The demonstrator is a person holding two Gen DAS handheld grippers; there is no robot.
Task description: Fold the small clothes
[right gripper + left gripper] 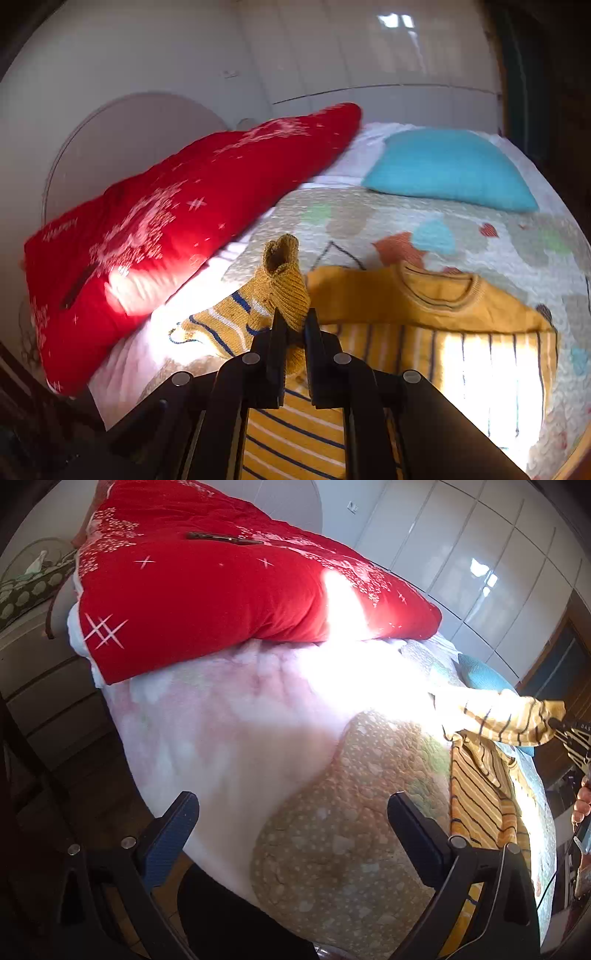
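Not much to read here. The red cushion carried white script along its left end in the right wrist view, but the letters were too blurred and tilted to make out. In the left wrist view, faint pale lettering sat near that cushion's top edge, also unreadable. The right gripper showed small white characters, something like "DAS", cut off at the frame edge.

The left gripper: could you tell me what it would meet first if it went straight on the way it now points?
The left gripper, jaws open and empty, points over the quilt. Going straight on, it would probably touch that patterned quilt first, well before the red pillow behind, though depth is hard to judge.
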